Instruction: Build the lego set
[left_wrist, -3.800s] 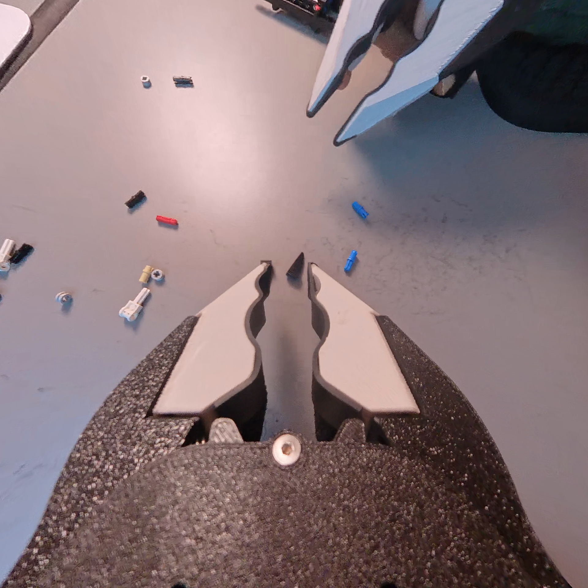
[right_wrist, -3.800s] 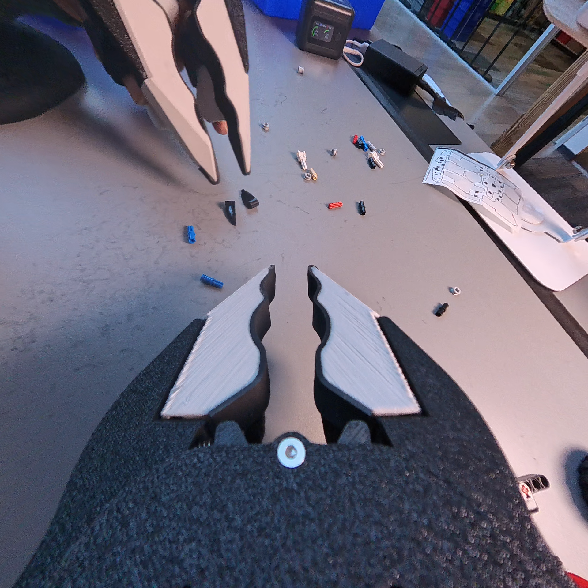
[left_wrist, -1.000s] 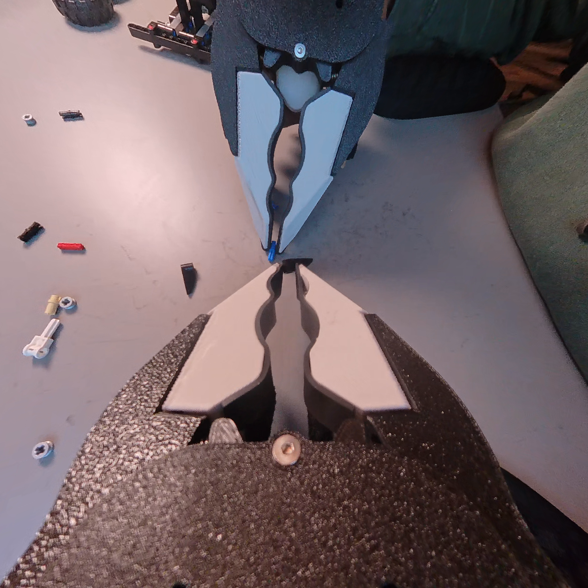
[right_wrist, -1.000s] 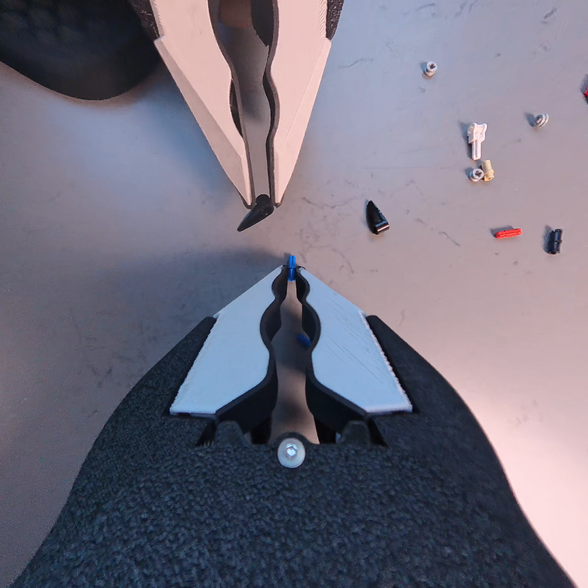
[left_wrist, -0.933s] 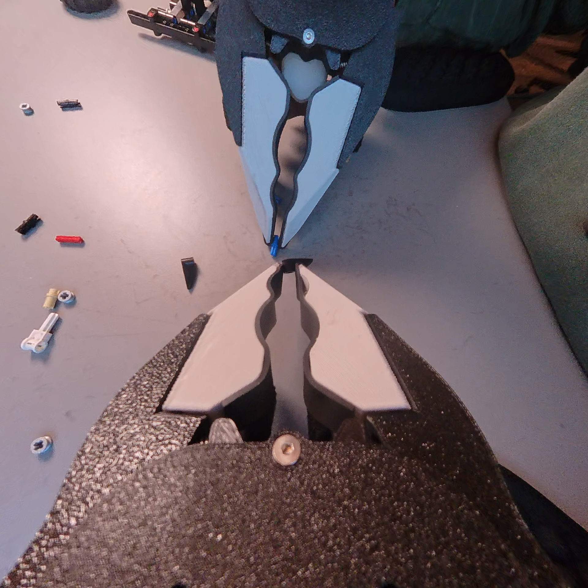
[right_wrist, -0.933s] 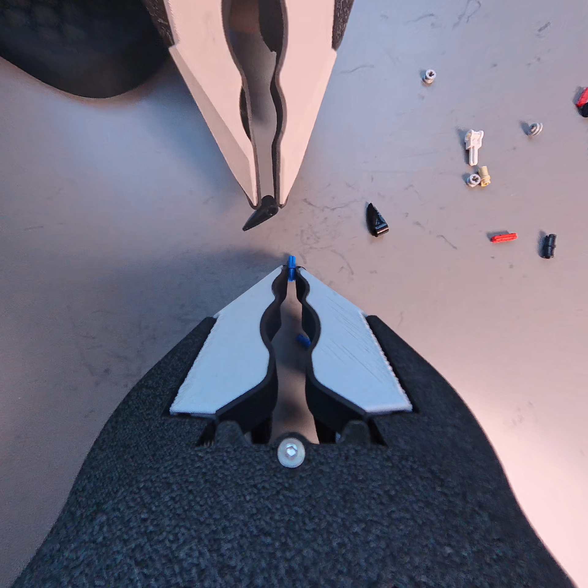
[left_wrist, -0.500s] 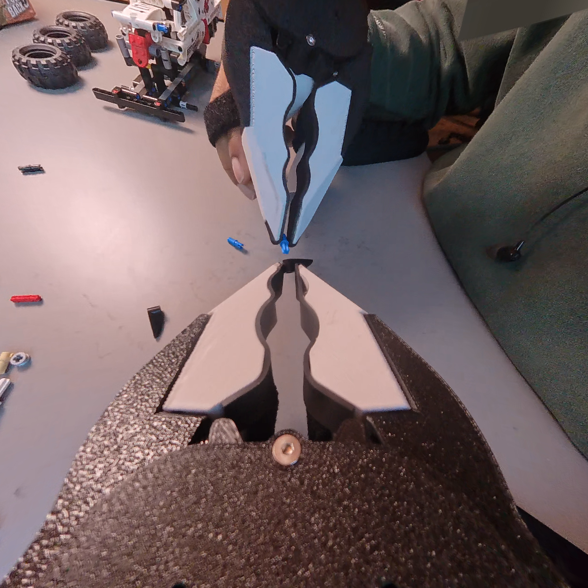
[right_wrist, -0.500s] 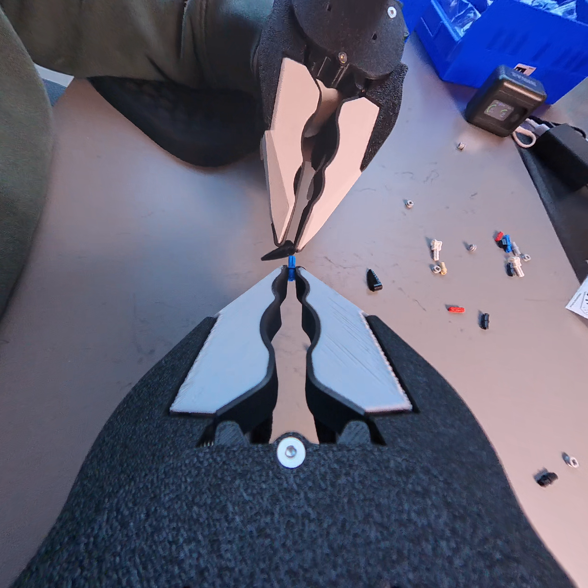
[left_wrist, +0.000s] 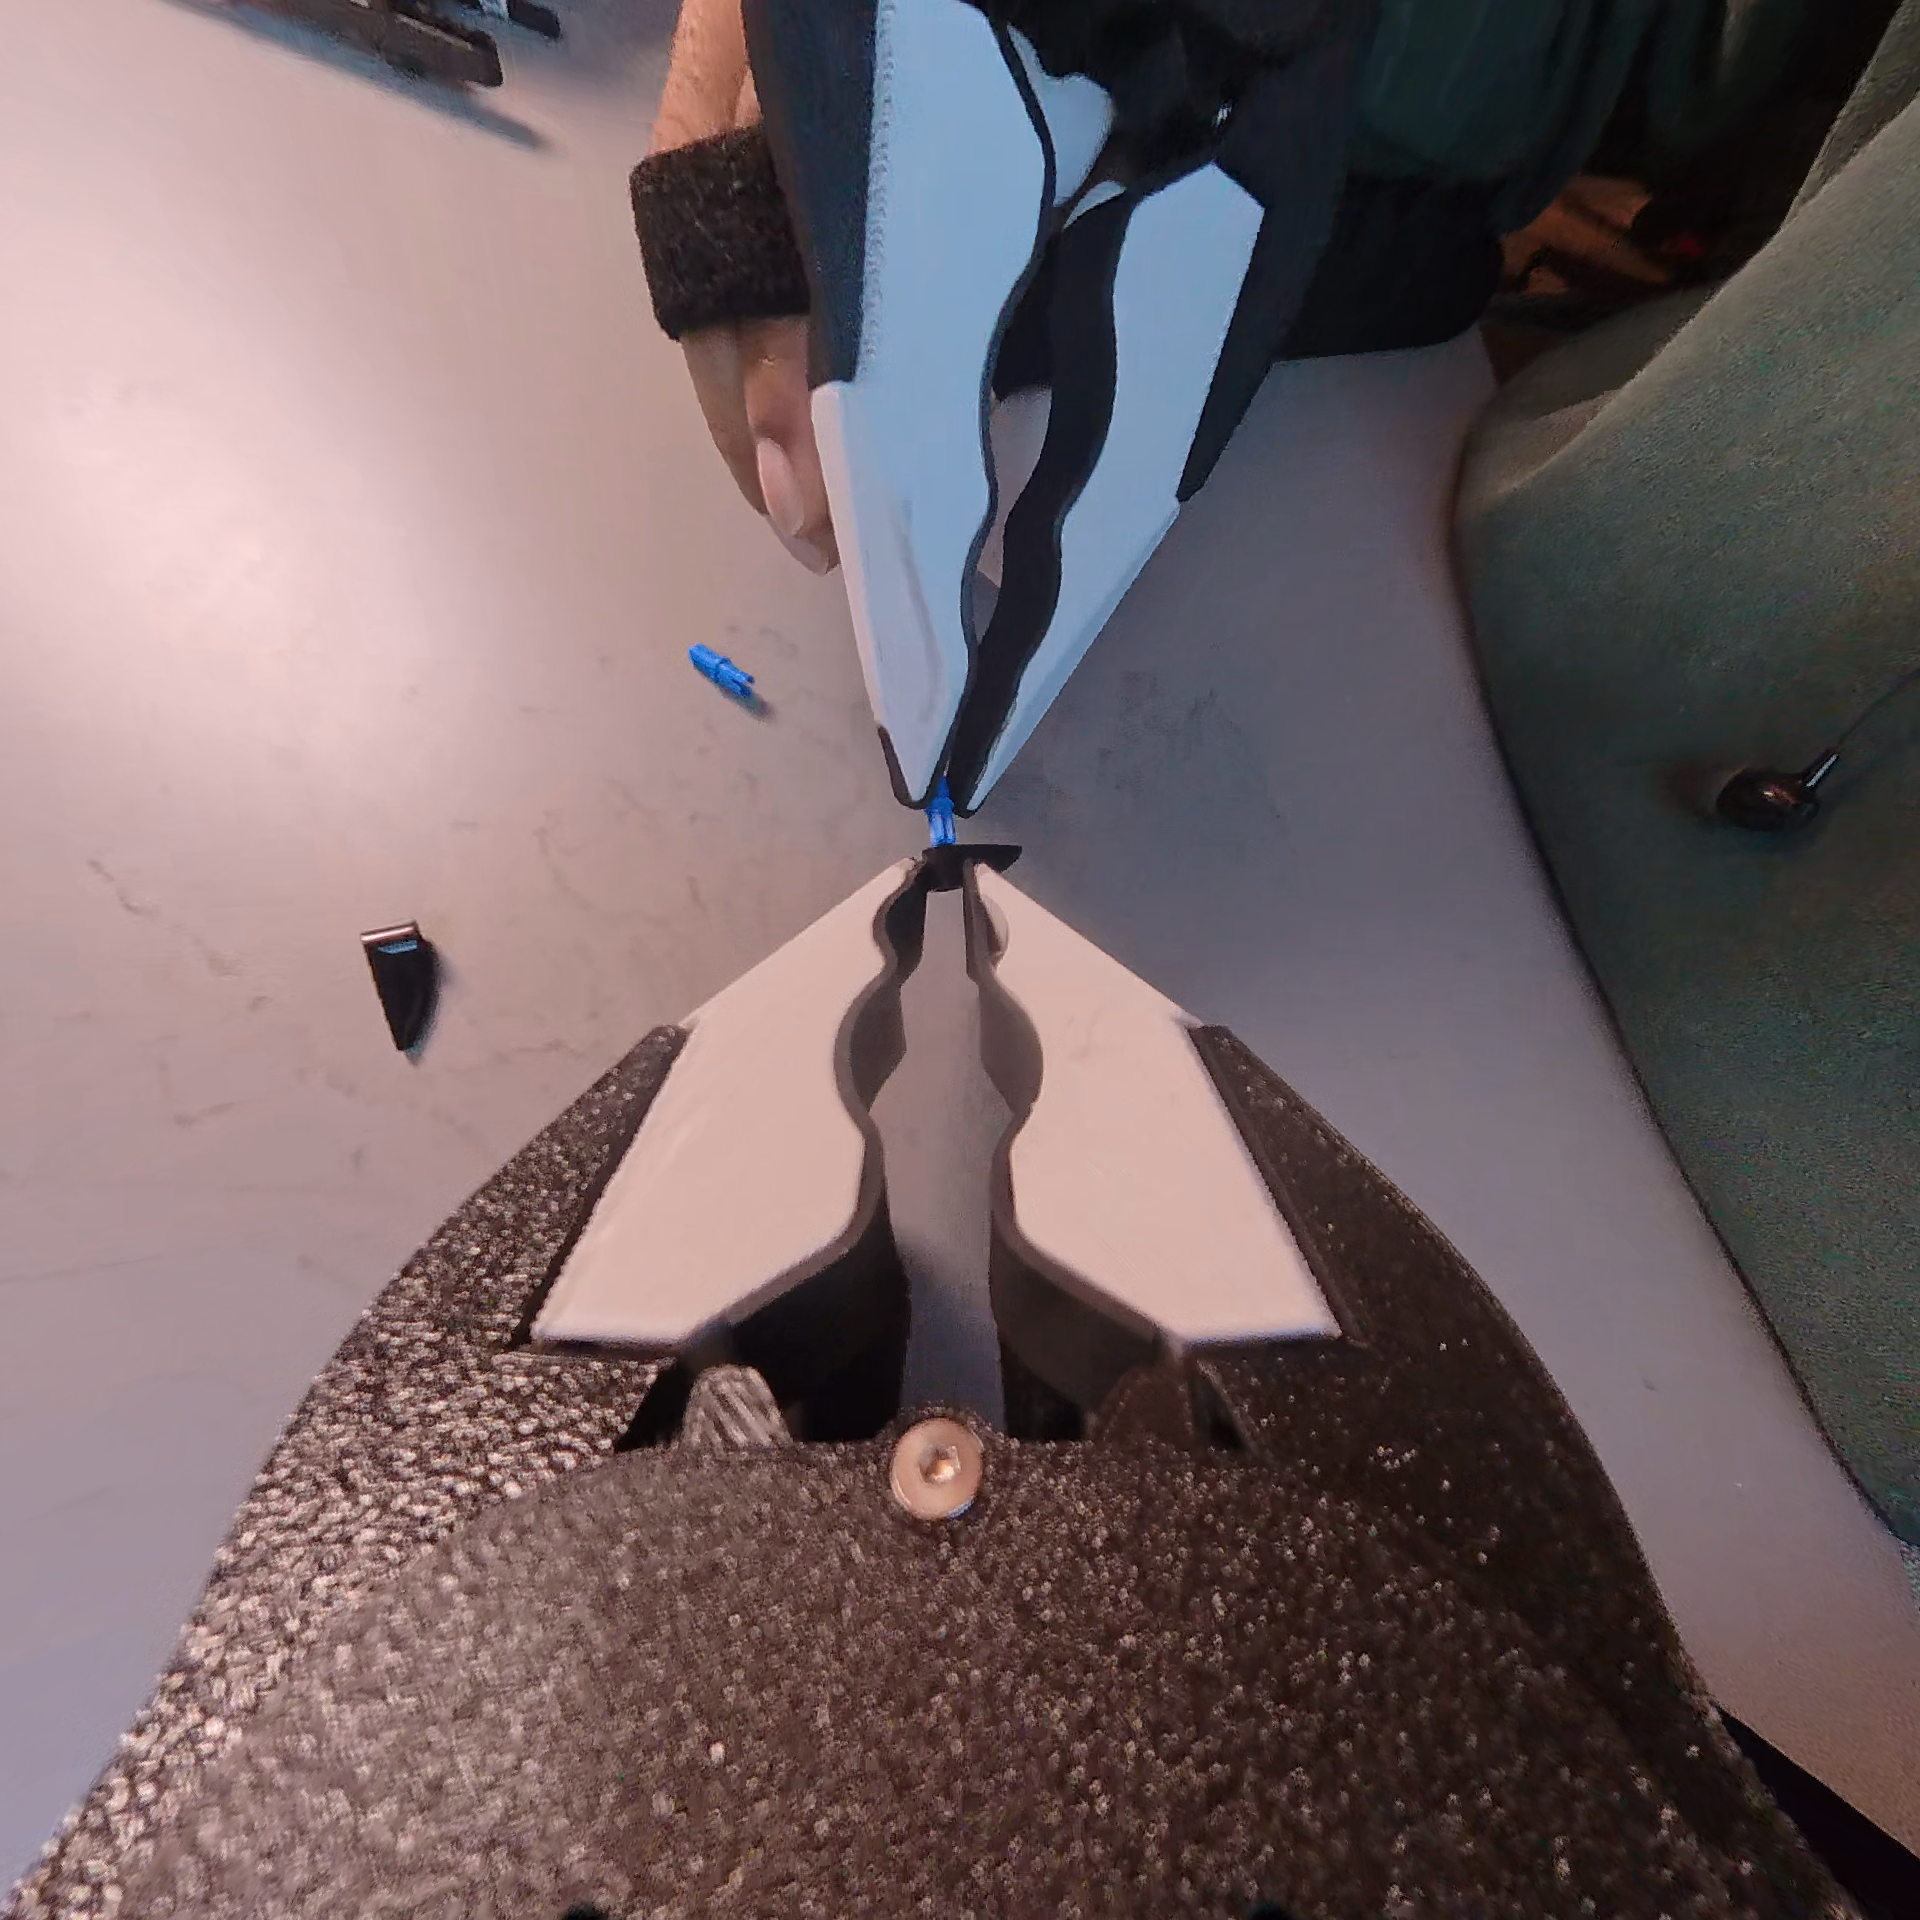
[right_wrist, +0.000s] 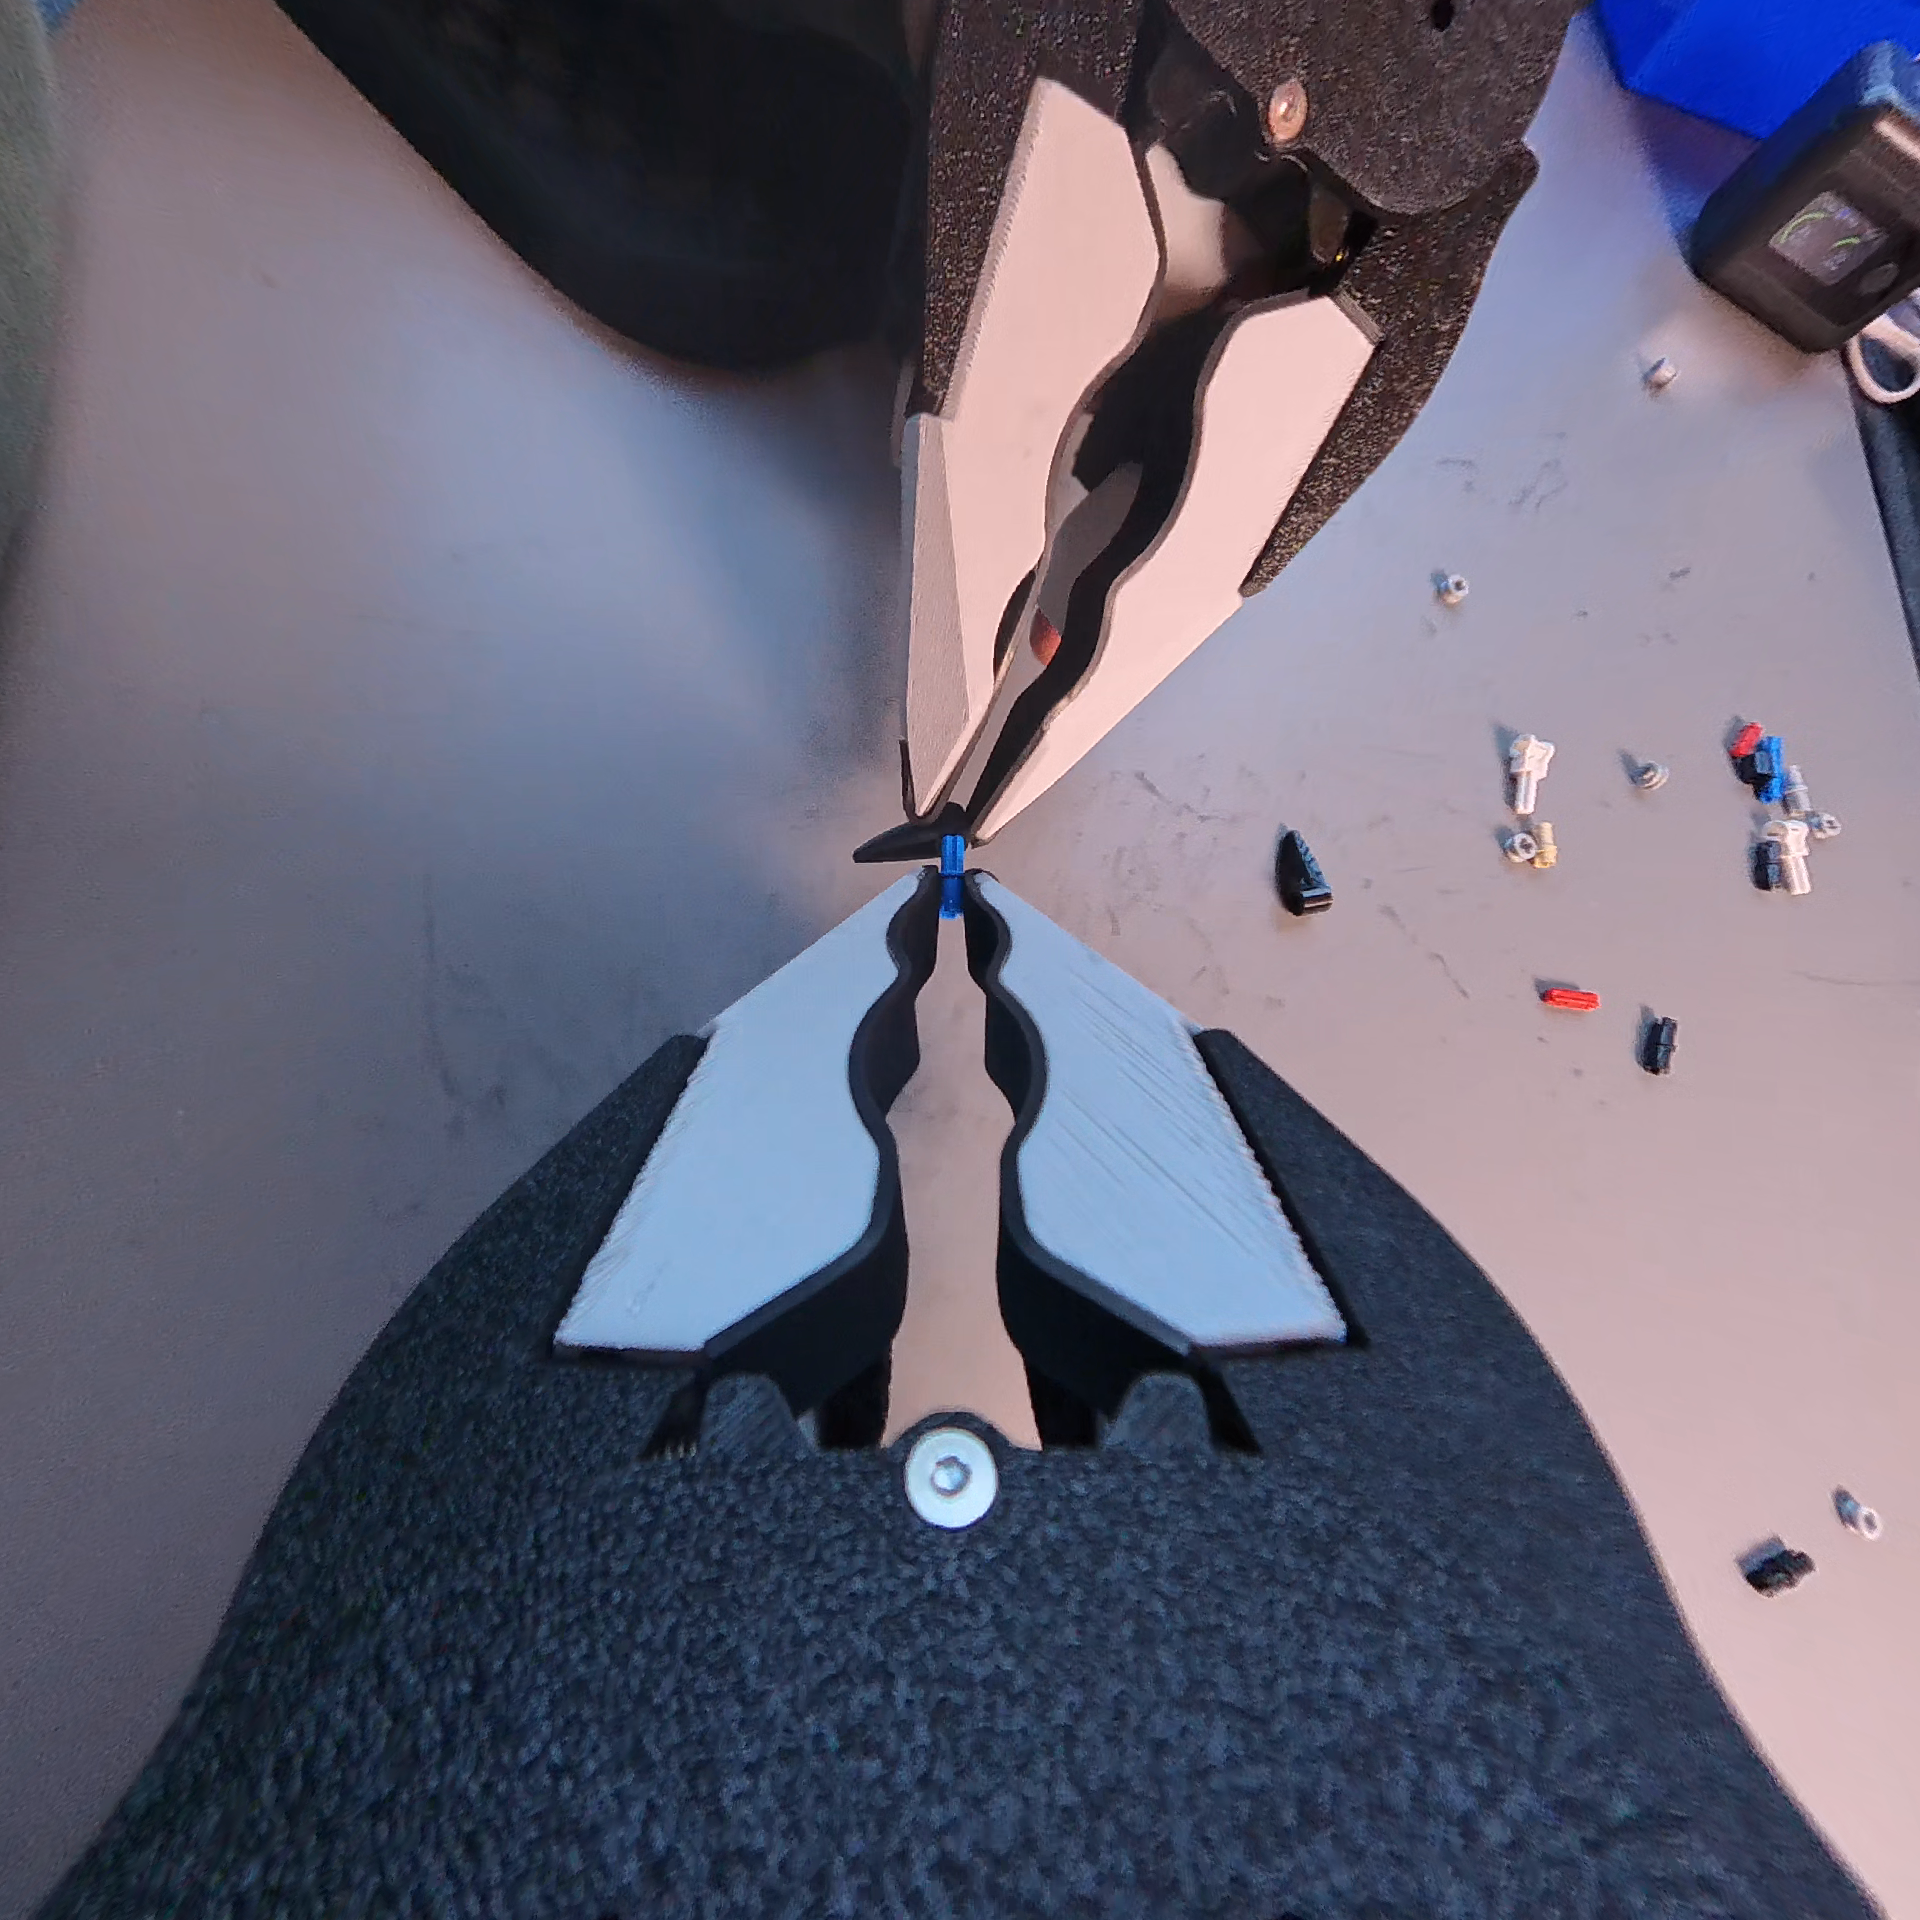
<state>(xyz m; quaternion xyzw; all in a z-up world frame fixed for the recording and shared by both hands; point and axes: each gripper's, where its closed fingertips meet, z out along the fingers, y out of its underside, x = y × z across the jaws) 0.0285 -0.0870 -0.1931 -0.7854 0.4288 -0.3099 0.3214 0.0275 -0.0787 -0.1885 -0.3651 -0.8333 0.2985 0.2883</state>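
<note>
The left tool (left_wrist: 943, 871) is pinched tight on a small black pointed piece (right_wrist: 906, 844), and the right tool (right_wrist: 945, 881) is pinched tight on a little blue pin (right_wrist: 949, 862). The two tools meet tip to tip above the grey worktop (left_wrist: 312, 520), and the pin's end touches the black piece. Another black pointed piece (left_wrist: 400, 980) and another blue pin (left_wrist: 720, 667) lie on the worktop nearby.

Loose pieces (right_wrist: 1652, 821) right; bare tabletop (right_wrist: 416, 727) left

grey table (left_wrist: 260, 468), green garment (left_wrist: 1714, 675), black device (right_wrist: 1813, 244) (small lit screen), blue bin (right_wrist: 1714, 52) behind it
</note>
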